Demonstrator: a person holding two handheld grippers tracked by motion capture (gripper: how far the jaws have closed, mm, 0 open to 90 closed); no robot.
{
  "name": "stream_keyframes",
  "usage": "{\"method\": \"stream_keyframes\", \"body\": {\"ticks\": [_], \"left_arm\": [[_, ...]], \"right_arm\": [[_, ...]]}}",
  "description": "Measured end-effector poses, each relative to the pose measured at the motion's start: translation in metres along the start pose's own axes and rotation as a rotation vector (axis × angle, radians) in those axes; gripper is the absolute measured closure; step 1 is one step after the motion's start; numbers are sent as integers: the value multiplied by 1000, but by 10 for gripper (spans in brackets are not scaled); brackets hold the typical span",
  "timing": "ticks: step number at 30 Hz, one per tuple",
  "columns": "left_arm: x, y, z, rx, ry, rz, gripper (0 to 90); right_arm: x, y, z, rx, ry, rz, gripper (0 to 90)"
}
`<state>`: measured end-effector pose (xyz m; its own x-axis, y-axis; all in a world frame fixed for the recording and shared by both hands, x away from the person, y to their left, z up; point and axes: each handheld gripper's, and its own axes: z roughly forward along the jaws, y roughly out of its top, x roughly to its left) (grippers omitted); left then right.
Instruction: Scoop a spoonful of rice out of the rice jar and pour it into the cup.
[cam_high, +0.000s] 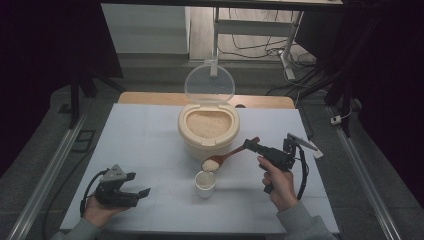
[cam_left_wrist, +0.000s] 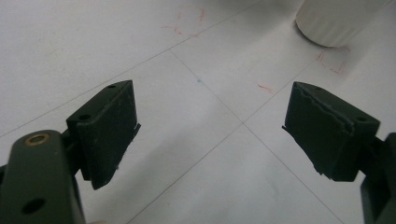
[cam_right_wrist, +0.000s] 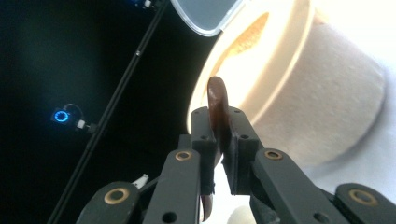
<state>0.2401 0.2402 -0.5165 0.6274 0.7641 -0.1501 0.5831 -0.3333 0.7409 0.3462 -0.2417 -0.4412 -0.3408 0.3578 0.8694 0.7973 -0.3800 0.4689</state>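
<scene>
My right gripper (cam_high: 254, 146) is clamped tight on the handle of a brown wooden spoon (cam_high: 227, 156); in the right gripper view the jaws pinch the handle (cam_right_wrist: 217, 109) edge-on, so the spoon can't roll in the grip. Spoon bowl carries a heap of pale rice (cam_high: 210, 164) and sits right over the small white round cup (cam_high: 205, 184), just touching or barely above its rim, can't tell which. Handle slopes up and away toward my right hand (cam_high: 278, 183), bowl end lowest, which looks set up for tipping rice into the cup. I judge this as the pour step, not yet emptied.

Cup stands on the white table sheet (cam_high: 150, 145) directly in front of the cream round plastic rice bin (cam_high: 208, 131), close enough that the carry from bin to cup is short. Bin's clear hinged lid (cam_high: 209, 82) stands upright at the back, out of the spoon's path, rice surface exposed.

My left gripper (cam_high: 131, 192) rests low on the sheet at the near left, well apart from the cup, jaws spread wide with nothing between them; left gripper view shows bare sheet between the pads (cam_left_wrist: 109, 130) and the cup base (cam_left_wrist: 332, 23) off at the top right. Parked, out of the way.
</scene>
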Motion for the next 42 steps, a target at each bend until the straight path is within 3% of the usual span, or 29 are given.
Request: {"method": "stream_keyframes", "body": {"ticks": [9,22,30,42], "left_arm": [[0,0,1,6,-2,3,168],[0,-1,1,6,-1,2,168],[0,-1,1,8,0,3,168],[0,-1,1,8,0,4,168]], "right_arm": [[-3,-3,3,39,-55,-40,833],[8,-2,12,73,-125,-142,833],[12,-3,15,80,-144,-191,833],[28,-6,15,83,-163,-309,833]]}}
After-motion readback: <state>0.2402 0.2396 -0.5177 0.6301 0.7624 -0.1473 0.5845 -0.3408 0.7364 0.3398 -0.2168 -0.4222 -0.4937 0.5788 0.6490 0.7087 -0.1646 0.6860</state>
